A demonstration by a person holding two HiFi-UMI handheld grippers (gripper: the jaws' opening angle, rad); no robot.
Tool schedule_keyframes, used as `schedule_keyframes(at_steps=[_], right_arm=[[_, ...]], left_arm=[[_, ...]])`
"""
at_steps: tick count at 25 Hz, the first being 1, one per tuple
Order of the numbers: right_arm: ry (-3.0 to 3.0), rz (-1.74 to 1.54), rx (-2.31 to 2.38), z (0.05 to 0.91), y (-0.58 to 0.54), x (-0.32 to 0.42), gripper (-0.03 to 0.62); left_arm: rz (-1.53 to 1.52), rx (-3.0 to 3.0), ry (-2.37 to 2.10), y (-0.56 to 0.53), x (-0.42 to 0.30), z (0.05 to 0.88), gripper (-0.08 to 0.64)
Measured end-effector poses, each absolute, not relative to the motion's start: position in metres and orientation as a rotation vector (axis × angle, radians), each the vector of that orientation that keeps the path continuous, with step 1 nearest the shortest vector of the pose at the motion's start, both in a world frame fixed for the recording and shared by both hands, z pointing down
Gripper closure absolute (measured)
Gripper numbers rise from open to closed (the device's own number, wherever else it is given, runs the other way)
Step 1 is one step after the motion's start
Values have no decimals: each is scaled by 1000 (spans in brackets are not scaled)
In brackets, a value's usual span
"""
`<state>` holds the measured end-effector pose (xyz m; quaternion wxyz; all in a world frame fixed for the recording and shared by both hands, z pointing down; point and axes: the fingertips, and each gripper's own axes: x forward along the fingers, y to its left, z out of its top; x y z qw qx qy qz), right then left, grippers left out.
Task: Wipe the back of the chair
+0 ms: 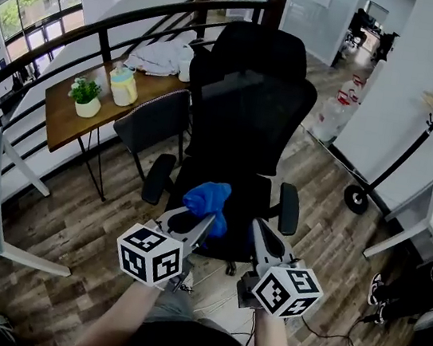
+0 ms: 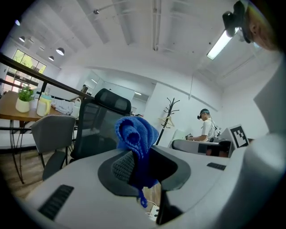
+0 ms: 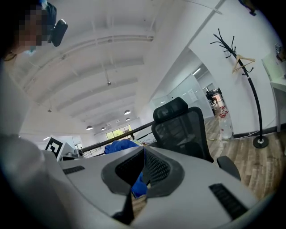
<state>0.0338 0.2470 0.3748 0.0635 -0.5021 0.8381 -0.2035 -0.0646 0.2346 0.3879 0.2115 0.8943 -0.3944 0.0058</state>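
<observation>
A black mesh office chair (image 1: 245, 116) stands right in front of me with its seat toward me and its backrest and headrest upright. My left gripper (image 1: 196, 226) is shut on a bunched blue cloth (image 1: 207, 201), held over the seat's front edge. In the left gripper view the cloth (image 2: 134, 136) bulges up between the jaws of the left gripper (image 2: 143, 167), with the chair (image 2: 100, 120) behind it. My right gripper (image 1: 258, 232) hovers beside it, shut and holding nothing. The right gripper view shows the right gripper (image 3: 144, 169), its jaws pressed together, and the chair (image 3: 183, 132) ahead at the right.
A grey chair (image 1: 155, 123) and a wooden table (image 1: 67, 118) with a potted plant (image 1: 87, 96) and a jug (image 1: 123, 86) stand to the left by a railing. A coat stand (image 1: 415, 141) rises at the right. White desks flank both sides. Another person (image 2: 205, 127) stands far off.
</observation>
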Motion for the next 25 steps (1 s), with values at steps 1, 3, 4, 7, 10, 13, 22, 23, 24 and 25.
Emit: schedule_keyframes(at_steps=[1, 3, 4, 7, 10, 13, 22, 23, 24, 25], right_arm=[[2522, -609, -1530, 372, 233, 32, 563], [2509, -593, -1546, 365, 206, 28, 563], [2507, -580, -1549, 361, 193, 25, 563], [2505, -539, -1558, 352, 154, 16, 563], [2487, -529, -1580, 348, 125, 11, 563], [2486, -530, -1596, 350, 105, 8, 563], [2465, -567, -1644, 356, 63, 11, 563], [2470, -563, -1646, 357, 59, 12, 563], [2475, -557, -1650, 357, 54, 13, 563], [2480, -551, -1652, 357, 49, 15, 563]], left_arm=[[14, 2488, -1092, 220, -68, 385, 472], [10, 2497, -1087, 190, -75, 379, 472], [7, 2507, -1085, 176, -78, 376, 472], [4, 2545, -1076, 135, -84, 367, 472], [22, 2573, -1057, 104, -85, 365, 472], [16, 2562, -1020, 82, -85, 369, 472], [77, 2542, -958, 49, -86, 378, 472], [76, 2544, -954, 44, -85, 378, 472], [74, 2550, -950, 39, -83, 377, 472], [71, 2559, -946, 34, -80, 375, 472]])
